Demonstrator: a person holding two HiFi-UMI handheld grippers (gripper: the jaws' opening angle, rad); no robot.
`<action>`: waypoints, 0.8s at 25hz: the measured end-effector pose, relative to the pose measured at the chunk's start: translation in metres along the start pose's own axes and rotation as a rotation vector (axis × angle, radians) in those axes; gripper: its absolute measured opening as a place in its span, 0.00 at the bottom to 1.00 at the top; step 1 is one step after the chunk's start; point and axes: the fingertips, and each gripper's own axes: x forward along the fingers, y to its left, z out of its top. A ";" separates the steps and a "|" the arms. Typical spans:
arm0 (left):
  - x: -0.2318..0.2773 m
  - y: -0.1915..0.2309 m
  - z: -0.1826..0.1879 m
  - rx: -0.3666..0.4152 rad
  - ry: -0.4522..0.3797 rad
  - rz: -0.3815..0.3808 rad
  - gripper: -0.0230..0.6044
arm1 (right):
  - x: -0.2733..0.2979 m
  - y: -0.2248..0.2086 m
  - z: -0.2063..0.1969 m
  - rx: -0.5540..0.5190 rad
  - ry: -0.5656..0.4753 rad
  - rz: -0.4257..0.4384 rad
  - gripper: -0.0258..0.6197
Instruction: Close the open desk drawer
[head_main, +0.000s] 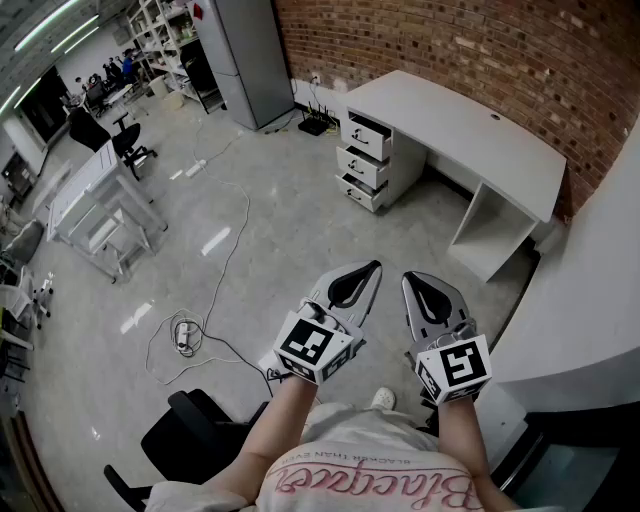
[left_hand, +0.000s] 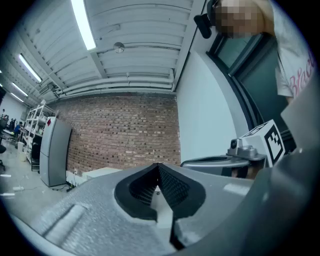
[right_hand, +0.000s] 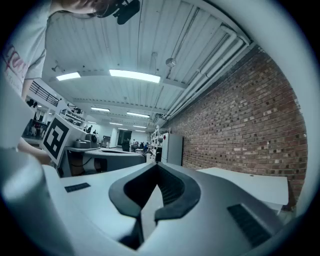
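the drawer (head_main: 368, 131) sticks straight out of the desk (head_main: 470, 128), its front facing away from it. my left tongs (head_main: 371, 270) and right tongs (head_main: 411, 281) are clenched on nothing, well short of the desk.

White desk (head_main: 470, 130) against red brick wall (head_main: 450, 50), grey floor (head_main: 270, 230).

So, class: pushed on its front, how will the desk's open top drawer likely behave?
The top drawer looks like a rigid box, so it should slide in rather than flex. The broad desk probably stays put. A central push likely avoids skewing.
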 end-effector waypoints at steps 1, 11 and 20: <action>-0.005 0.001 0.001 0.002 -0.004 0.006 0.05 | 0.000 0.007 0.000 0.005 0.002 0.006 0.06; -0.014 -0.009 0.018 0.026 -0.041 0.005 0.05 | -0.008 0.028 0.013 -0.017 -0.021 0.028 0.06; 0.010 -0.013 0.019 0.028 -0.059 0.047 0.05 | -0.014 -0.012 0.018 -0.018 -0.053 0.012 0.06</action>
